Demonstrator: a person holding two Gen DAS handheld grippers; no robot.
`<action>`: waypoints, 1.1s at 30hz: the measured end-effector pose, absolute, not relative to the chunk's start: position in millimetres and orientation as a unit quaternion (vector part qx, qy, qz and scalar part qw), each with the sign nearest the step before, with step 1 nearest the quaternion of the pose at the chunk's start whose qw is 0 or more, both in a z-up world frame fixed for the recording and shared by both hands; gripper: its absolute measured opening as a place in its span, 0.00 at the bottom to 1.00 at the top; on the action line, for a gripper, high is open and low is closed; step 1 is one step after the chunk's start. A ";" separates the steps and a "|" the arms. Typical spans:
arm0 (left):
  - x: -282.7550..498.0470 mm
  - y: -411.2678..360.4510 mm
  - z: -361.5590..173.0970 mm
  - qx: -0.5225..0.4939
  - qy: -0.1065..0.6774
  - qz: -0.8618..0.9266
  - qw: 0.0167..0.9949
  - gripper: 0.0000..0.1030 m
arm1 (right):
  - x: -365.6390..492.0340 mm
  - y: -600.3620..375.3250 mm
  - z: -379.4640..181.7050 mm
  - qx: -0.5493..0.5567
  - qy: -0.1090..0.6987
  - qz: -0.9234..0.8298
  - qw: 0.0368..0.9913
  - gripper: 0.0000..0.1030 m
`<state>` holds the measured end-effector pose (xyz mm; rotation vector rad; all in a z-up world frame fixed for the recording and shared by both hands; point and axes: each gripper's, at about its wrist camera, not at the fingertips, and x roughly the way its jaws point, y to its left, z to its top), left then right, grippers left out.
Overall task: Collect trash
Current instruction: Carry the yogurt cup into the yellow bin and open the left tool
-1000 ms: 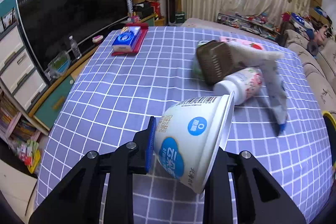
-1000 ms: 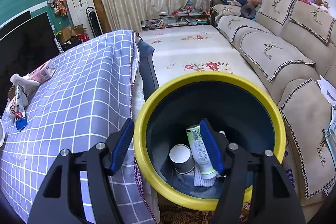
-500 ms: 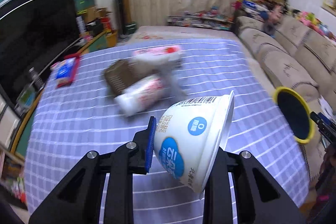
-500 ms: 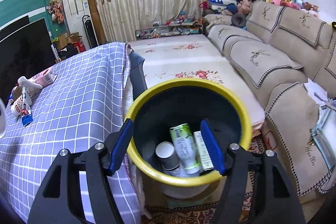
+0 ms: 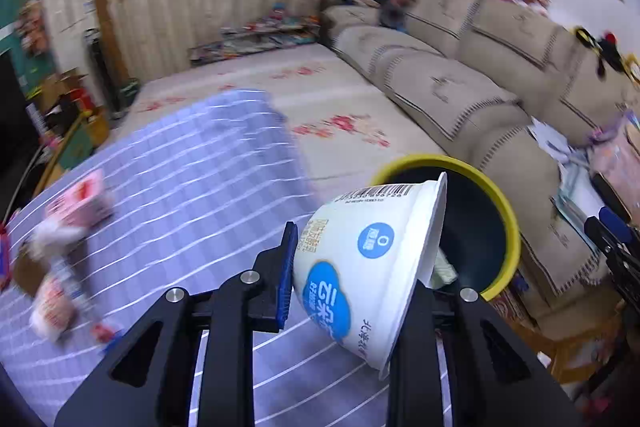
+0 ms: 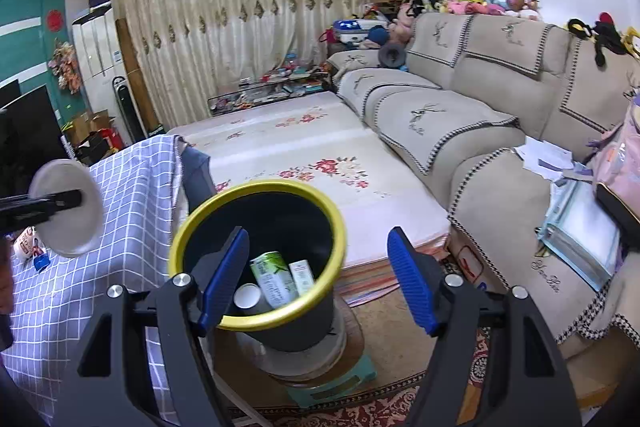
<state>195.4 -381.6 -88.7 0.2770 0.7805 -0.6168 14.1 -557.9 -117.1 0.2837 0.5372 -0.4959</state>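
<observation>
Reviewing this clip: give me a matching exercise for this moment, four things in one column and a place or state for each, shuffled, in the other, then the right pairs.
Things:
1. white yogurt cup
2. green-labelled can
3. right gripper
4. pink packet

Places or states:
A. lying on the checked tablecloth
B. empty, its blue fingers spreading apart
C. clamped on its side in the left gripper
D. inside the yellow-rimmed bin

Pairs: 1-C, 2-D, 3-B, 4-A
</observation>
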 end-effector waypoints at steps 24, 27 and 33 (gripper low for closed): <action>213.7 -524.2 -173.7 0.202 0.433 -0.337 0.811 0.63 | 6.9 -578.9 -122.6 0.152 0.269 -0.258 0.915 0.67; 207.9 -493.6 -154.2 0.173 0.422 -0.342 0.821 0.72 | 12.7 -573.1 -122.5 0.150 0.271 -0.250 0.917 0.68; 214.8 -463.4 -130.7 0.149 0.394 -0.320 0.848 0.86 | 29.0 -560.9 -119.1 0.143 0.274 -0.233 0.922 0.68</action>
